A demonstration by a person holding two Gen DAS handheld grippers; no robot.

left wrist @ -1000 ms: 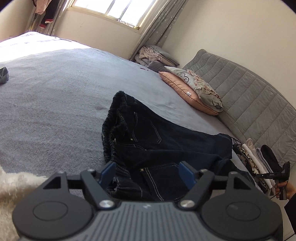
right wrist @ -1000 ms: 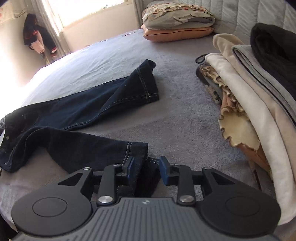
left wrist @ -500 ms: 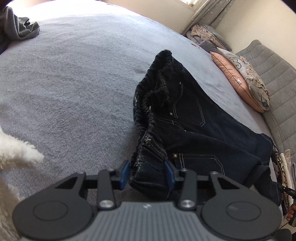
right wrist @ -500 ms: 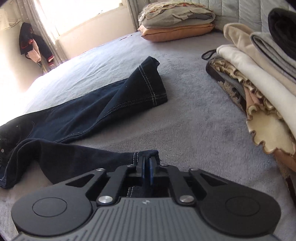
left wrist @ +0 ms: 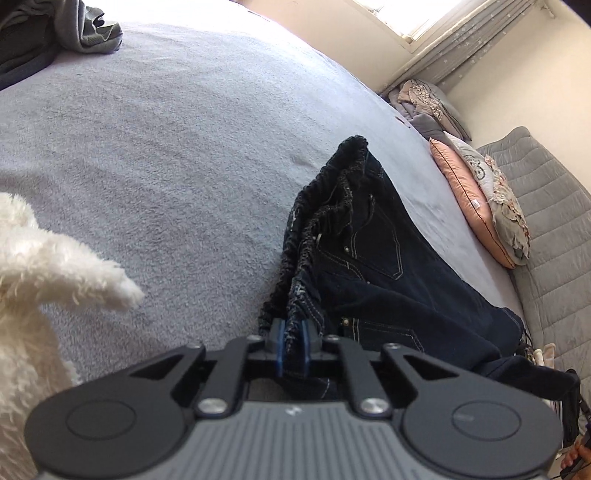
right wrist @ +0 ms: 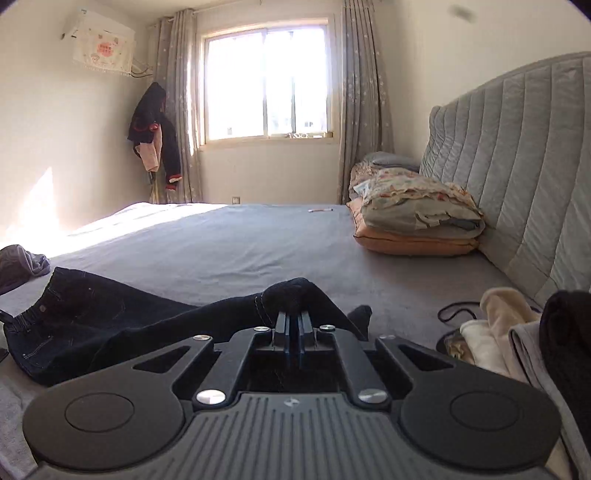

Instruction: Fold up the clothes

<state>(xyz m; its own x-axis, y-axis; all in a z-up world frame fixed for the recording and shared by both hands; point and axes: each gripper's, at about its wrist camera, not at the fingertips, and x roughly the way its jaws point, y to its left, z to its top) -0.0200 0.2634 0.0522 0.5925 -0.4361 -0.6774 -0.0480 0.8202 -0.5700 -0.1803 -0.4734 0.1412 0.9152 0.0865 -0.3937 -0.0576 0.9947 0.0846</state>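
Dark blue jeans (left wrist: 373, 258) lie across the grey bed (left wrist: 166, 129), waistband toward me in the left wrist view. My left gripper (left wrist: 291, 334) has the gathered elastic waistband between its blue pads, and the jaws are closing on it. In the right wrist view the jeans (right wrist: 92, 317) stretch away to the left. My right gripper (right wrist: 293, 325) is shut on a leg hem, which bulges up over the fingertips and is lifted off the bed.
A white fluffy garment (left wrist: 40, 280) lies at the left near my left gripper. Grey clothes (left wrist: 85, 26) sit at the far corner. Pillows (right wrist: 413, 225) rest against the padded headboard (right wrist: 524, 177). A stack of folded clothes (right wrist: 517, 339) is at the right.
The left gripper dropped onto the waistband and its jaws narrowed from wide open to clamping it. The right gripper shut on the leg hem, then rose and tilted up, lifting the hem.
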